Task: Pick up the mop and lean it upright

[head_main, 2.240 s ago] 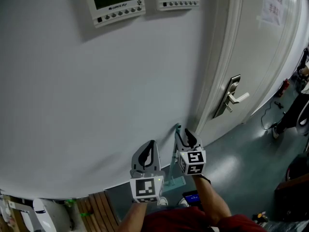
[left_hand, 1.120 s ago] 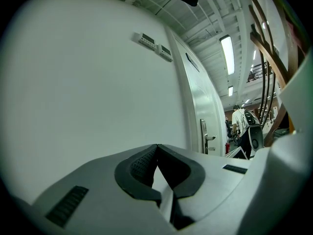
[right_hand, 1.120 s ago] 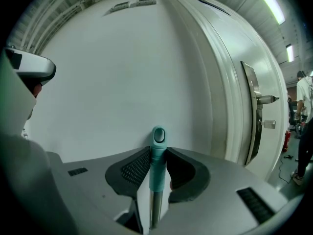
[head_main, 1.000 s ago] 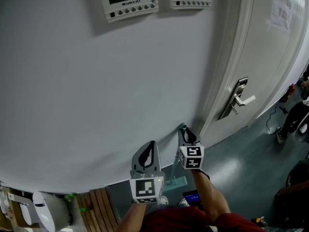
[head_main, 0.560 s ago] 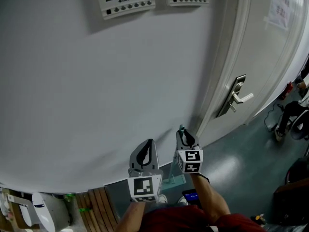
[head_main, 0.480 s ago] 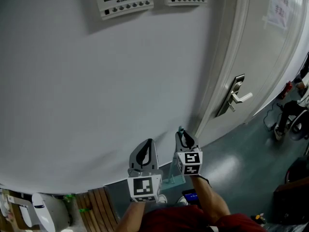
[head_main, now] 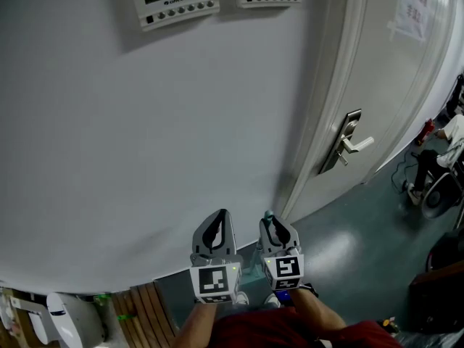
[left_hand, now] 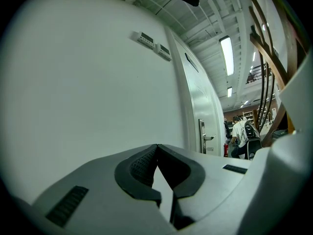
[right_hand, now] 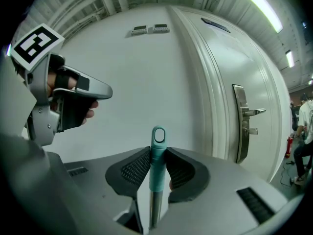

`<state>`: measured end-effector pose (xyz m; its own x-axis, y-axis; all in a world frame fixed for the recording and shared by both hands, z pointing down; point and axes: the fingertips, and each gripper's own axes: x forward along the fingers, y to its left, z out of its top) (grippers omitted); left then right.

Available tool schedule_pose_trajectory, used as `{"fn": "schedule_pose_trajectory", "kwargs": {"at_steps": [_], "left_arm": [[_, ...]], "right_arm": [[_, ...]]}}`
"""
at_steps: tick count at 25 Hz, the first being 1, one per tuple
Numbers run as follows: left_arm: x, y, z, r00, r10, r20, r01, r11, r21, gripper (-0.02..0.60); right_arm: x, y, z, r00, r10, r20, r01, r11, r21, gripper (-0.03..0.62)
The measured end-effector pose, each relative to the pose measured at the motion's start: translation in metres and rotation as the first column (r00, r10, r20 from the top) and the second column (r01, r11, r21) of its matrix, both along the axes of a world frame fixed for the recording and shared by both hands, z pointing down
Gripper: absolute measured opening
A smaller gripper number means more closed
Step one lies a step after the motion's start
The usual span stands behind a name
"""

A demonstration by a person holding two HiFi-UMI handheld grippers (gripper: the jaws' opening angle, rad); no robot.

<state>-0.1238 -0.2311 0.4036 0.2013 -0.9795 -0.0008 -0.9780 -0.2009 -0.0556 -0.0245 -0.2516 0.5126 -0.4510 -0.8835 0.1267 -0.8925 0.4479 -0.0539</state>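
teal grip of the mop [right_hand: 157, 180] is pinched in our right claw [right_hand: 157, 153] just below its top end, likely so we can tip the handle onto the white wall [head_main: 145, 158]; our left claw [left_hand: 156, 151] is pressed together, empty.

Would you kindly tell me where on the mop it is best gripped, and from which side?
On the teal grip just below the hanging loop of the mop, coming level from the room side towards the wall. The pole stands nearly upright close to the wall, so jaws fit either side; the right gripper is shut there.
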Motion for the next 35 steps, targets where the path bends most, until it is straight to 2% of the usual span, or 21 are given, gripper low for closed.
{"fn": "schedule_pose_trajectory", "kwargs": {"at_steps": [6,11,20,27,31,35], "left_arm": [[0.003,0.001,0.003,1.0,0.0,0.002,0.0,1.0,-0.003,0.015],[0.006,0.002,0.004,1.0,0.005,0.005,-0.005,1.0,-0.004,0.015],[0.009,0.007,0.002,1.0,0.007,0.008,-0.007,1.0,-0.001,0.014],[0.012,0.009,0.004,1.0,0.015,0.009,-0.015,1.0,-0.001,0.014],[0.014,0.011,0.001,1.0,0.018,0.008,-0.018,1.0,0.005,0.014],[0.016,0.011,-0.006,1.0,0.023,-0.003,-0.023,0.999,0.022,0.014]], "right_arm": [[0.008,0.029,0.002,1.0,-0.004,0.017,0.004,1.0,0.011,0.112],[0.014,0.033,-0.001,1.0,-0.005,0.003,0.005,0.998,0.055,0.112],[0.017,0.043,-0.005,1.0,-0.007,0.005,0.007,1.0,0.01,0.11],[0.013,0.055,-0.026,0.999,-0.034,-0.008,0.034,0.997,0.073,0.109],[0.014,0.059,-0.048,0.999,-0.047,-0.019,0.05,0.982,0.18,0.109],[0.022,0.059,-0.079,1.0,-0.026,-0.008,0.028,0.97,0.241,0.109]]}}
